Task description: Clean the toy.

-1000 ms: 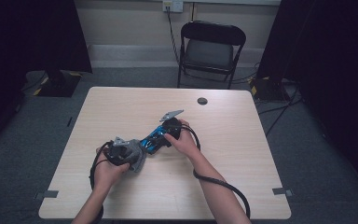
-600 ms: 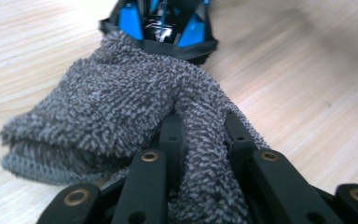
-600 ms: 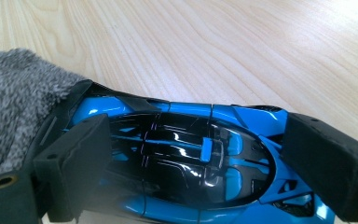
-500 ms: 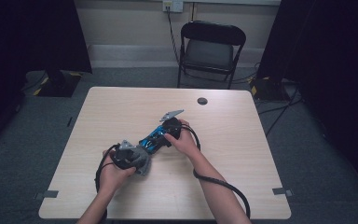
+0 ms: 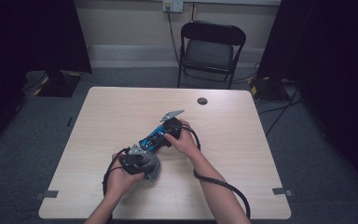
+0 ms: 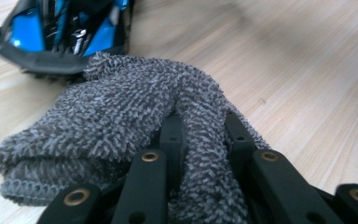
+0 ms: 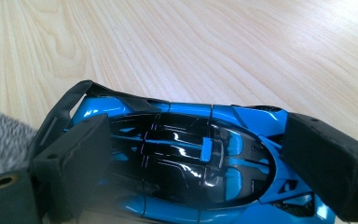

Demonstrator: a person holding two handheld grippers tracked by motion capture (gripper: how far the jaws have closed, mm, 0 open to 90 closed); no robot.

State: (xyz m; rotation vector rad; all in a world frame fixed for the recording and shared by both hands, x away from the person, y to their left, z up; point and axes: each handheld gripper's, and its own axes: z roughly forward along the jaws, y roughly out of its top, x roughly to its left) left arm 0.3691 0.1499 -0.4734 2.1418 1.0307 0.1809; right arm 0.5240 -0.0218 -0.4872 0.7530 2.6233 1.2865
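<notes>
High view frames a pale wooden table (image 5: 121, 112) with a person's two forearms coming in from the near edge, each hand carrying a gripper. At the middle of the table lies a blue and black toy car (image 5: 153, 138), set on a slant between the two hands. The right gripper (image 5: 165, 135) reaches the car from its far end, and in the right gripper view its black jaws stand wide on either side of the car's (image 7: 186, 158) body, one pad against the left flank near the dark rear wing and the other against the right flank, so the car sits clasped between them with its glossy roof facing the camera. The left gripper (image 5: 137, 156) sits just beside the car's near end, toward the person. In the left gripper view its jaws are drawn narrow and pinch a grey fluffy cloth (image 6: 121, 121), which bunches up over the fingertips (image 6: 172, 135) and spills forward onto the wood; the cloth's front edge lies just short of the car (image 6: 56, 32), close to it, though whether the two touch cannot be told. A small dark round spot (image 5: 202, 101) lies on the table's far side, well apart from both hands.
</notes>
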